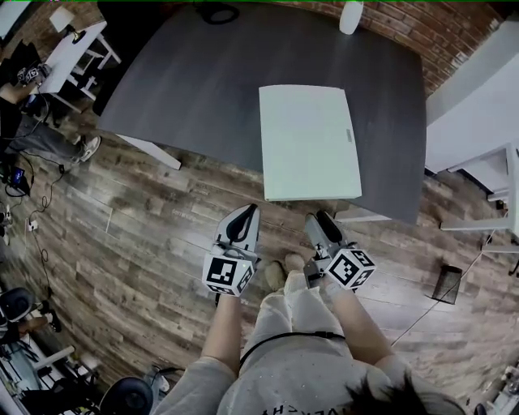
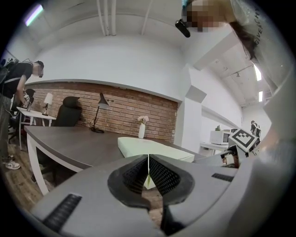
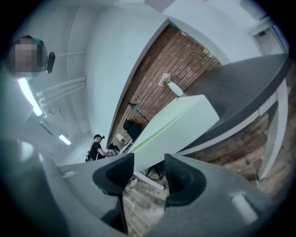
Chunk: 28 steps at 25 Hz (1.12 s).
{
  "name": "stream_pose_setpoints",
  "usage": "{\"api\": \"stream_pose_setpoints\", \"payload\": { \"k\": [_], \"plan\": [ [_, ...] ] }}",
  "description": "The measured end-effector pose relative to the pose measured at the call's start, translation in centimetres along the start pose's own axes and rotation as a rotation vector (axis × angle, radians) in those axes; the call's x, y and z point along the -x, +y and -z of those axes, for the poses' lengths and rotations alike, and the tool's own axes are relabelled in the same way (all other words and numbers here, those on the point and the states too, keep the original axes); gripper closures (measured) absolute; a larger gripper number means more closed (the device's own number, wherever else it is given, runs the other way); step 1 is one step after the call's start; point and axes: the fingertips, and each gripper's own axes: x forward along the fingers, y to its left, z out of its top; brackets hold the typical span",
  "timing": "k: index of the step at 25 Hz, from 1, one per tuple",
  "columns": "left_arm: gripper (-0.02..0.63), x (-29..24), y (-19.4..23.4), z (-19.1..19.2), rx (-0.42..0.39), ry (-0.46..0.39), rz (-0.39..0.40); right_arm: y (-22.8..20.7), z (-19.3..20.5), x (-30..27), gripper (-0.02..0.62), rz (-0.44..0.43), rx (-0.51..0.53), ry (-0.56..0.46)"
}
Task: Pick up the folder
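A pale green folder (image 1: 308, 142) lies flat on the dark grey table (image 1: 203, 81), its near end jutting a little past the table's front edge. Both grippers hover over the wooden floor just short of that end. My left gripper (image 1: 246, 212) points at the folder's near left corner; its pads meet with nothing between them (image 2: 148, 169). My right gripper (image 1: 319, 219) points at the near right part, and its jaws stand apart and empty (image 3: 149, 169). The folder (image 2: 152, 149) (image 3: 180, 120) fills the space ahead in both gripper views, the right one rolled sideways.
A white vase (image 1: 350, 16) stands at the table's far edge, a black lamp base (image 1: 217, 12) to its left. A white desk (image 1: 73, 49) and a seated person (image 1: 32, 121) are at far left. White furniture (image 1: 478, 105) and a dark bin (image 1: 446, 284) are on the right.
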Motion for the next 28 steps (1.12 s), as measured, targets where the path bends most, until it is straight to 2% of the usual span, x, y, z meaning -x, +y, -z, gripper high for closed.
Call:
{"api": "stream_pose_setpoints", "payload": {
  "k": [4,7,10,14,28],
  "plan": [
    [0.603,-1.2,0.5,0.6,-0.010,0.005,-0.010,0.0,0.0,-1.8,0.320,-0.049,-0.203,-0.033],
    [0.603,-1.7,0.8,1.3,-0.014,0.018,-0.011,0.7,-0.5,-3.0,0.228,-0.132,-0.349,-0.092],
    [0.603,-2.0,1.0,1.5,-0.023,0.023,-0.020,0.3,-0.6,-3.9,0.185,-0.141,-0.444,-0.126],
    [0.603,-2.4,1.4,1.8,-0.033,0.030,-0.029,-1.2,0.0,-5.1,0.170,-0.102,-0.576,-0.146],
    [0.603,-2.6,2.1,3.4,-0.018,0.051,-0.057,-3.3,0.1,-8.8,0.170,-0.077,-0.800,-0.195]
  ]
}}
